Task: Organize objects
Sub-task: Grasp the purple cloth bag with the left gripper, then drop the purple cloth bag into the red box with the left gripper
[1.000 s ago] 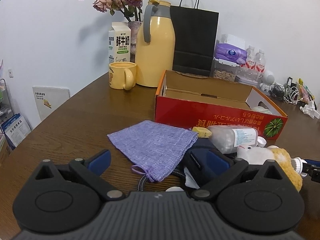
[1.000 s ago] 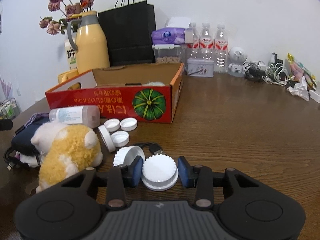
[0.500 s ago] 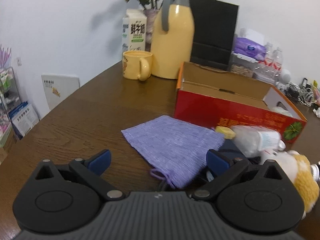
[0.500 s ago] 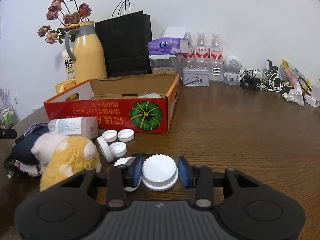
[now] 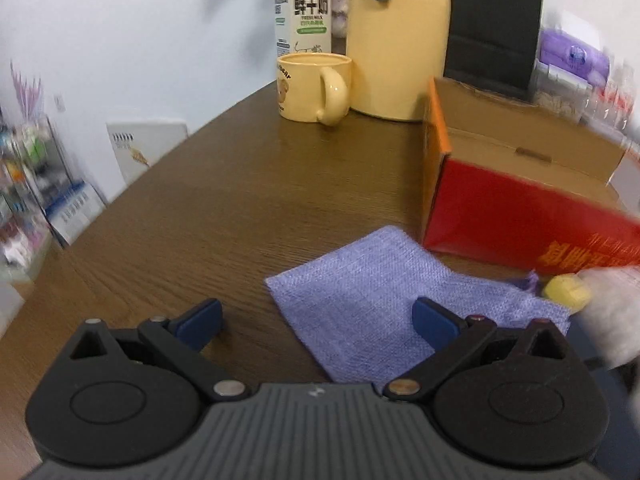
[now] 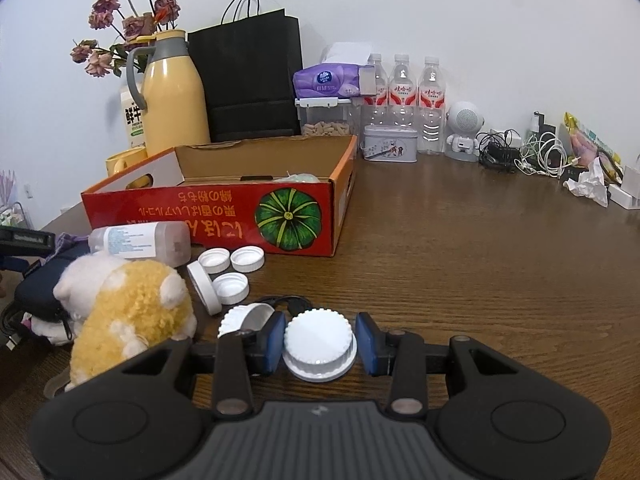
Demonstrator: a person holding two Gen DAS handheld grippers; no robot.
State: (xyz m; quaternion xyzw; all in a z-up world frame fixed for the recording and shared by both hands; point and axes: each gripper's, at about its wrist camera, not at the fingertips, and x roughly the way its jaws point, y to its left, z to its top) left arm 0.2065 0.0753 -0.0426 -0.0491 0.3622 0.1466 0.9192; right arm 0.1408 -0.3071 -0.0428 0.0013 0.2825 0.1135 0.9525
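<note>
right gripper (image 6: 320, 344): pads clamped on a white cap (image 6: 319, 344) (just above the table (image 6: 480, 264))
left gripper (image 5: 318, 318): jaws spread wide, empty, over purple pouch (image 5: 372, 300)

In the left wrist view the right side smears with motion blur: the red box (image 5: 520, 216) loses its far end and its lettering is barely legible, and the white shape (image 5: 612, 312) at the edge cannot be identified. The yellow flask (image 5: 396, 40) and black bag (image 5: 496, 20) are cut off at the top. In the right wrist view the plush toy (image 6: 128, 312) hides most of a dark pouch (image 6: 40, 288), and the box wall conceals nearly all of its contents
</note>
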